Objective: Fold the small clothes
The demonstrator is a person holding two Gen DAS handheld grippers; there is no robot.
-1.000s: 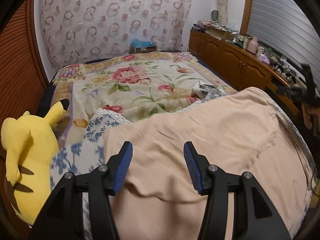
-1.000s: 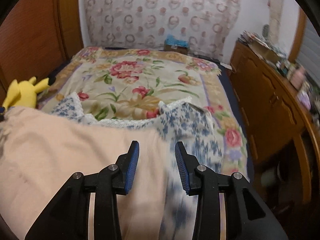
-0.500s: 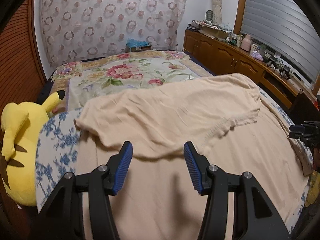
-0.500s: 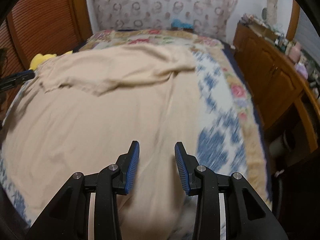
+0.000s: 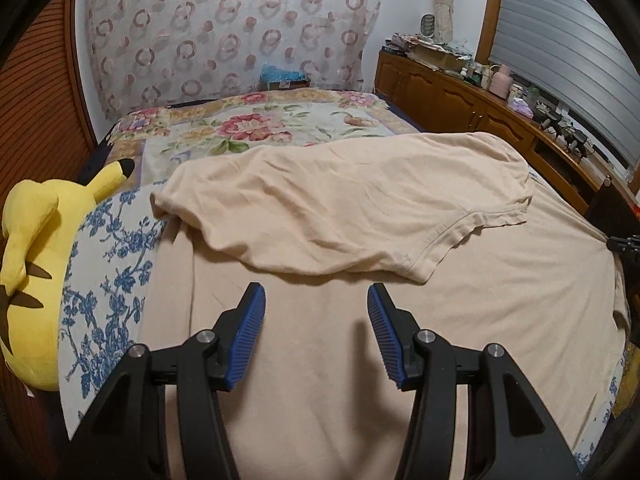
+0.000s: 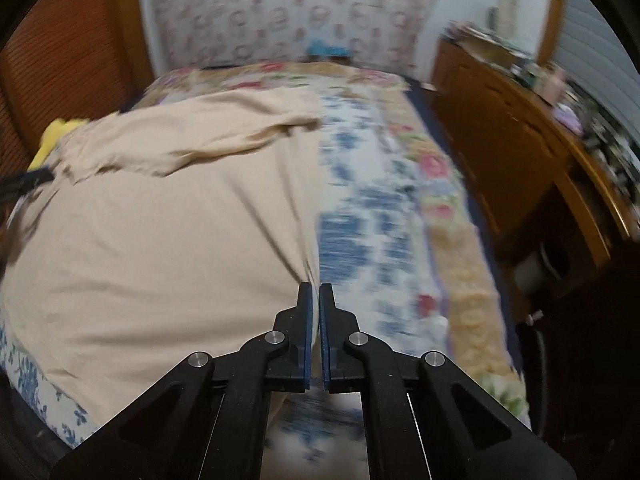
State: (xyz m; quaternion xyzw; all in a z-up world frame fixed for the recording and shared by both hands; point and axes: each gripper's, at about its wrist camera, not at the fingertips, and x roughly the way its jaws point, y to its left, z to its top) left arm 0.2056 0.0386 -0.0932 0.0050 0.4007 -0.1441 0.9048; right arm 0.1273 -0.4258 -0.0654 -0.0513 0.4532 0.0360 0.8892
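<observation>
The beige shirt (image 5: pixel 360 216) is soft matt cloth with fine wrinkles and a stitched hem. Both grippers, left (image 5: pixel 316 332) and right (image 6: pixel 316 332), are matt black plastic with ribbed blue pads (image 5: pixel 248 336) and shiny metal screws. The yellow toy (image 5: pixel 32 264) looks plush. The cabinet (image 5: pixel 448 96) is glossy wood.

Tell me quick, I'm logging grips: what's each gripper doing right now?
Left gripper: jaws open, holding nothing, over the beige shirt.
Right gripper: jaws closed on the shirt's edge.
</observation>
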